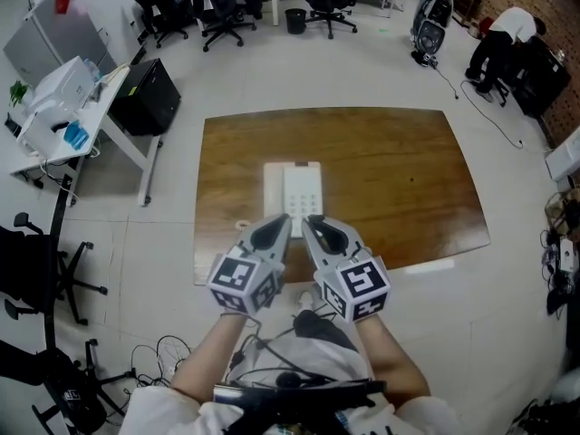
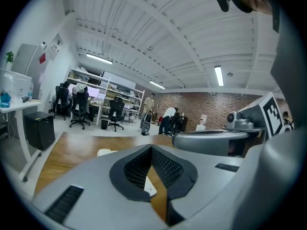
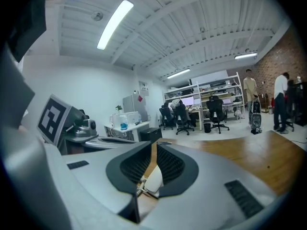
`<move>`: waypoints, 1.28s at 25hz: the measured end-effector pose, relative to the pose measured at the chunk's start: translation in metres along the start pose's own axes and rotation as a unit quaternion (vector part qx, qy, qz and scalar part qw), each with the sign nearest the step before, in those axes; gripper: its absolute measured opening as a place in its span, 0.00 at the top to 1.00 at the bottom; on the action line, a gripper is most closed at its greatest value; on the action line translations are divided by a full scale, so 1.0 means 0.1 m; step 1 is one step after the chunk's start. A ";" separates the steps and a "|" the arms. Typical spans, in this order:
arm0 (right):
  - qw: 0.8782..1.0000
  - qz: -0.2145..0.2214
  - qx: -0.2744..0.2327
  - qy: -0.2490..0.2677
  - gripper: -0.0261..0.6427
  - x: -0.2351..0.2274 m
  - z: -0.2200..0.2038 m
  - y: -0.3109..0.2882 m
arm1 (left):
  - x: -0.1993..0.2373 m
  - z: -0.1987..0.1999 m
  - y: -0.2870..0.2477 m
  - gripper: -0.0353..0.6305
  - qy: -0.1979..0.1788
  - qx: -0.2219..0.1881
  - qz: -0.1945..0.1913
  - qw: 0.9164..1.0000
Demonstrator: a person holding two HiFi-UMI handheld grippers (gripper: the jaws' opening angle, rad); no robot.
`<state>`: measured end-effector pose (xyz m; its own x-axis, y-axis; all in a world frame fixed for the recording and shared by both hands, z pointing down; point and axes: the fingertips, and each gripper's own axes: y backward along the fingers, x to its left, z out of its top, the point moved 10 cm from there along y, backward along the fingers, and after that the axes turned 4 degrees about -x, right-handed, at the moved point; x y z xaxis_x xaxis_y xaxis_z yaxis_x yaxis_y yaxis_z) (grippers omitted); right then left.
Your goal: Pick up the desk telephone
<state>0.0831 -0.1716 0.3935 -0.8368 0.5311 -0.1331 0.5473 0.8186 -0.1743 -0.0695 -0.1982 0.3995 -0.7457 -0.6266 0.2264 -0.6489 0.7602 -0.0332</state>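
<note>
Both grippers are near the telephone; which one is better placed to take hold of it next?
Probably right. The right gripper has its jaws slightly apart, the telephone showing between them; the left gripper is equally near but shut.

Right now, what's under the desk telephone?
The desk telephone lies flat on the wooden table; nothing else shows beneath it. Its near end is covered by the left gripper and right gripper, so that part is unseen.
</note>
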 end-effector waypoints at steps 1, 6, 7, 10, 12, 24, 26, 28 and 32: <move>1.000 0.001 0.002 0.000 0.90 -0.03 -0.01 -0.03 | 0.01 0.00 -0.03 0.95 0.001 0.001 0.001 1.000; 1.000 0.004 0.009 -0.004 0.90 -0.18 -0.05 -0.14 | 0.06 -0.08 -0.18 0.95 0.002 0.008 0.007 1.000; 1.000 0.005 0.011 -0.005 0.90 -0.20 -0.06 -0.15 | 0.06 -0.10 -0.20 0.95 0.002 0.010 0.009 1.000; 1.000 0.008 0.019 -0.010 0.90 -0.26 -0.10 -0.21 | 0.11 -0.14 -0.25 0.94 0.002 0.016 0.014 1.000; 0.999 0.011 0.029 -0.014 0.90 -0.31 -0.16 -0.24 | 0.15 -0.18 -0.26 0.94 0.001 0.020 0.022 1.000; 0.994 0.016 0.091 -0.057 0.65 -0.68 -0.58 -0.48 | 0.52 -0.58 -0.41 0.61 0.017 0.085 0.067 0.994; 0.992 0.017 0.103 -0.068 0.63 -0.75 -0.65 -0.51 | 0.61 -0.67 -0.45 0.59 0.020 0.098 0.076 0.992; 0.990 0.018 0.114 -0.082 0.58 -0.82 -0.73 -0.55 | 0.73 -0.76 -0.50 0.45 0.030 0.115 0.084 0.989; 0.983 0.018 0.141 -0.116 0.54 -0.99 -0.92 -0.65 | 1.02 -0.94 -0.59 0.37 0.061 0.143 0.098 0.983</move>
<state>0.1291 -0.2575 0.5075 -0.8090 0.4671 -0.3569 0.5858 0.6906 -0.4242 -0.0929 -0.2904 0.5160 -0.8487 -0.4339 0.3025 -0.5229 0.7742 -0.3566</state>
